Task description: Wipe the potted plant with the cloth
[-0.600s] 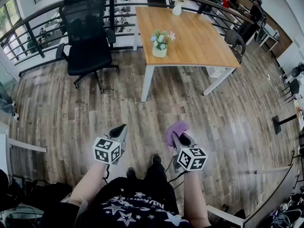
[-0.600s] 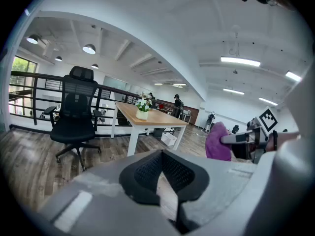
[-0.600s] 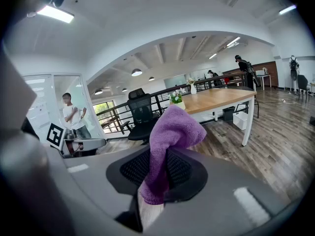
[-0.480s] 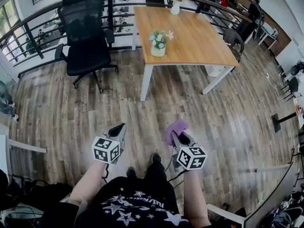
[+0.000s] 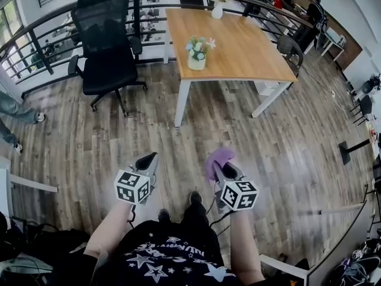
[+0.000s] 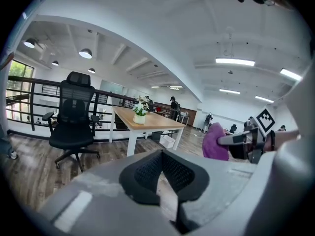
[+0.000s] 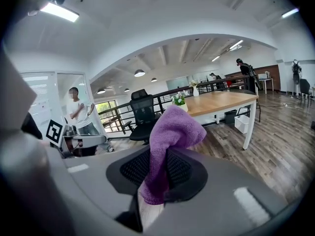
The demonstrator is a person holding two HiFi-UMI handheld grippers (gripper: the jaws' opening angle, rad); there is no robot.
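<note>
**Cloth clamped in right tongs, plant well out of reach**

Right gripper (image 5: 221, 168) is clamping the purple cloth (image 7: 170, 129). A bunched fold is sitting between the pads and the rest is flopping over the tips. Left gripper (image 6: 162, 170) is sitting fully closed with nothing in it. Both are pointing slightly down over the wood floor (image 5: 268, 142), just ahead of the person's feet.

Potted plant (image 5: 197, 53) is standing upright near the front left corner of the wooden table (image 5: 256, 52), well apart from both grippers. An office chair (image 5: 107, 37) is sitting to the table's left.

Handling, my read:
- **Cloth:** it's looking soft, light and limp. The grip seems secure, so I'd be wiping with the bulge ahead of the tips.
- **Pot:** it's looking small and light, so it's probably sliding or tipping under a side push.
- **Flowers:** they're looking fragile.
- **Left tongs:** I'd be opening them and bracing the pot low on its body, keeping strokes light.
</note>
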